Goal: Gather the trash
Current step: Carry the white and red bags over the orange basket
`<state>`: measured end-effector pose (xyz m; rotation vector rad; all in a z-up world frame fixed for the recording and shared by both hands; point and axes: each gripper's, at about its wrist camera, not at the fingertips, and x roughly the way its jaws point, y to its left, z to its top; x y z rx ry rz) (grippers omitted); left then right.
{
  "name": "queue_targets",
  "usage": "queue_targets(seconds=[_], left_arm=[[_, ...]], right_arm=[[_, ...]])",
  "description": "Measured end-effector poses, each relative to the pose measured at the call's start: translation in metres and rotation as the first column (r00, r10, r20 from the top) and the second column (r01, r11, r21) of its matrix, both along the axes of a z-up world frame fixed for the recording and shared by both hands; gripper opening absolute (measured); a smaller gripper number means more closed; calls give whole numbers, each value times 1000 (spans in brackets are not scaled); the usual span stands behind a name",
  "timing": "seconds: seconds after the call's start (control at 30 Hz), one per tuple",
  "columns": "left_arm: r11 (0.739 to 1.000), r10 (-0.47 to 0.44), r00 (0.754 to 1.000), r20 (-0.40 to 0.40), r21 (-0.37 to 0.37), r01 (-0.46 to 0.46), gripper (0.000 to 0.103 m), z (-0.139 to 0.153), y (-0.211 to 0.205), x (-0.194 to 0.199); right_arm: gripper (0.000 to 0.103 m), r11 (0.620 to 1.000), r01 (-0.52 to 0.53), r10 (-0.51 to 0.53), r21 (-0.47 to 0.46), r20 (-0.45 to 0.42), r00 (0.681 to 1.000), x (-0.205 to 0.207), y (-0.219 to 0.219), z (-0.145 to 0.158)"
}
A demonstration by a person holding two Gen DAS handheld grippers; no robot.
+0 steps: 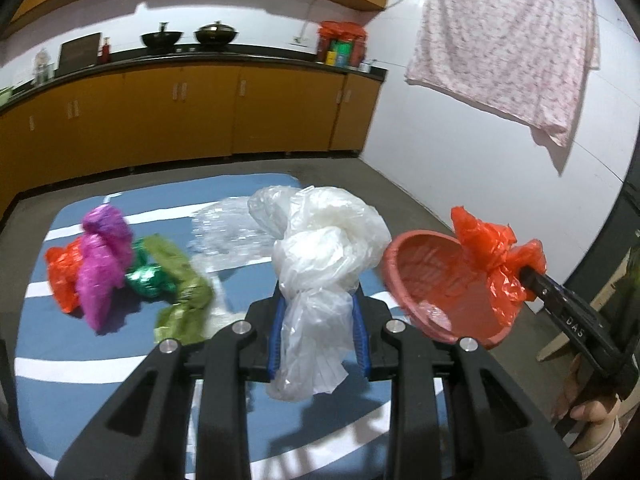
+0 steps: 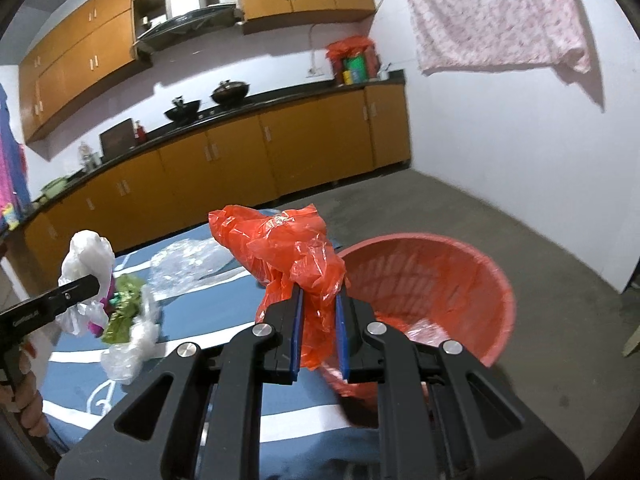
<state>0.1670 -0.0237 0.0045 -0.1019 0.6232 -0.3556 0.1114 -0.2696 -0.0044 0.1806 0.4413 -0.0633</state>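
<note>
My left gripper [image 1: 319, 300] is shut on a white plastic bag [image 1: 328, 240] and holds it above the blue striped mat [image 1: 100, 344]. My right gripper [image 2: 319, 300] is shut on an orange plastic bag [image 2: 280, 240], held just left of the red basket [image 2: 440, 264]. In the left wrist view the right gripper [image 1: 524, 270] holds the orange bag [image 1: 492, 248] at the red basket's [image 1: 420, 264] rim. A purple bag [image 1: 102, 256], an orange bag [image 1: 60, 276], a green foil wrapper [image 1: 148, 278], an olive wrapper [image 1: 184, 300] and a clear bag [image 1: 224, 224] lie on the mat.
Orange kitchen cabinets [image 1: 200, 116] with a dark counter run along the back. A floral cloth [image 1: 504, 44] hangs on the white wall at right. The grey floor [image 2: 500, 208] surrounds the mat. Some trash lies inside the basket.
</note>
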Motion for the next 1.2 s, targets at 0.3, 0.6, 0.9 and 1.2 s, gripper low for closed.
queue_targets(seconds=[0.3, 0.6, 0.9, 1.2], left_arm=[[995, -101, 995, 9, 16, 101, 29, 2, -49, 1], [986, -165, 986, -21, 9, 166, 29, -6, -83, 9], [974, -228, 973, -45, -5, 228, 29, -18, -112, 25], [958, -288, 955, -72, 2, 288, 29, -35, -148, 46]], right_arm=[[14, 997, 78, -78, -16, 7, 997, -7, -19, 0], [14, 991, 136, -136, -18, 8, 991, -15, -31, -5], [14, 977, 213, -213, -27, 3, 977, -15, -47, -9], [14, 965, 263, -263, -3, -16, 965, -2, -64, -20]])
